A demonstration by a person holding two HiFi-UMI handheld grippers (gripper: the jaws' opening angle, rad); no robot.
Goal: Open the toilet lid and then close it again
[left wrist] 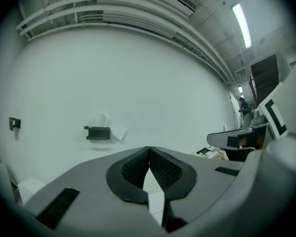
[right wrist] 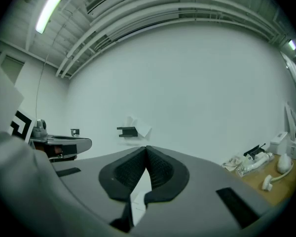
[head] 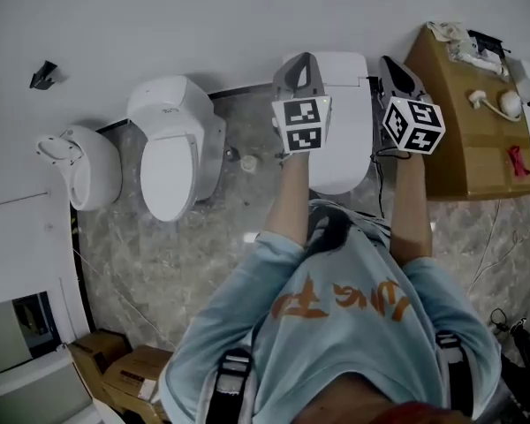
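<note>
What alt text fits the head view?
Looking down, a person in a light blue top holds the left gripper and right gripper, both shut and empty, over a white toilet whose lid looks down. A second toilet stands left, a wooden cabinet right.

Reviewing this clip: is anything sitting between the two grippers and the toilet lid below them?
Nothing visible does. The left gripper and right gripper are both shut and empty, held over the toilet lid, which lies down; the part of its top that shows is bare. Both gripper views face only the white wall.
</note>
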